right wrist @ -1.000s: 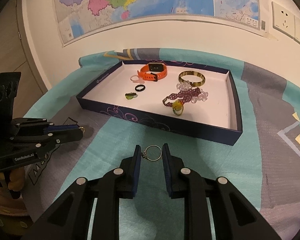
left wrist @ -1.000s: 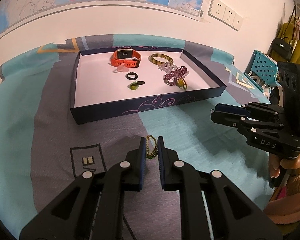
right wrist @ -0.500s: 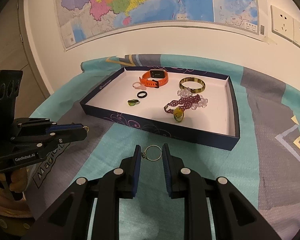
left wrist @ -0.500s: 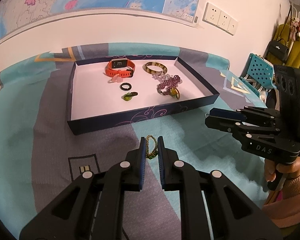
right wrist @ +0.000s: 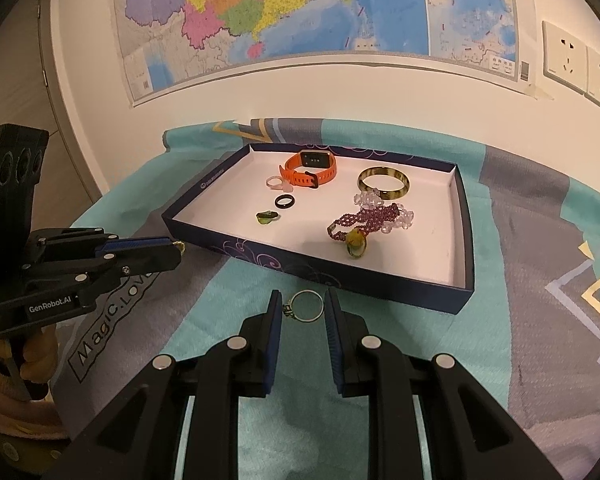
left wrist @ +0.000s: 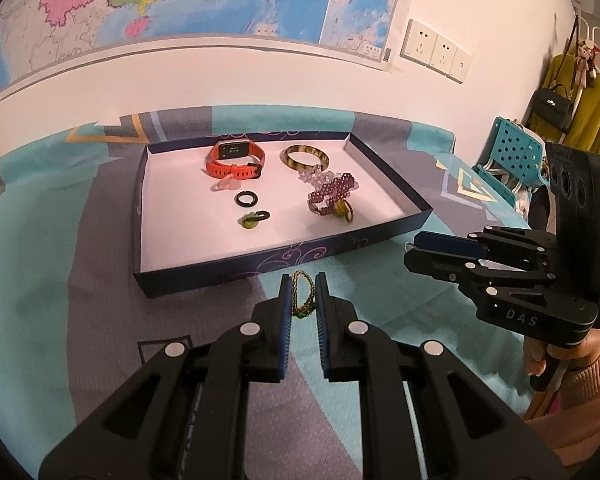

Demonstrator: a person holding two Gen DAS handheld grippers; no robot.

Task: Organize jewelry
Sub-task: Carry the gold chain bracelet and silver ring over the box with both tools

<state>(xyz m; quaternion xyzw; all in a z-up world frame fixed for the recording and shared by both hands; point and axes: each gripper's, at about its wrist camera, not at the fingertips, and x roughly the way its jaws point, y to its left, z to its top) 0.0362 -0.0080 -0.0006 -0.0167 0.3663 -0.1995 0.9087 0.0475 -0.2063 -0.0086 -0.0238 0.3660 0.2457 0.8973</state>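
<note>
Dark-blue cardboard tray [left wrist: 204, 280] with white floor sits on a teal-and-grey patterned cloth [left wrist: 60, 264] over the counter, below a wall map [right wrist: 300, 4].

In the tray: orange-strapped smartwatch [left wrist: 236, 160] at the back; tortoiseshell bangle [left wrist: 305, 157] to its right; clear bead bracelet [left wrist: 320, 176] and purple bead bracelet [left wrist: 334, 194] just in front of the bangle, overlapping; yellow-green oval pendant [left wrist: 345, 211] touching the purple beads; small black ring [left wrist: 246, 199]; green-stoned ring [left wrist: 254, 220]; pale pink ring [left wrist: 225, 185] beside the watch.

Left gripper [left wrist: 303, 300]: nearly closed, blue pads pinching a green-and-gold beaded bracelet [left wrist: 302, 296], held above the cloth just in front of the tray's near wall.

Right gripper [right wrist: 302, 307]: narrowly parted, clamped on a thin silver ring with a small stone [right wrist: 305, 306], also in front of the tray's near wall.
</note>
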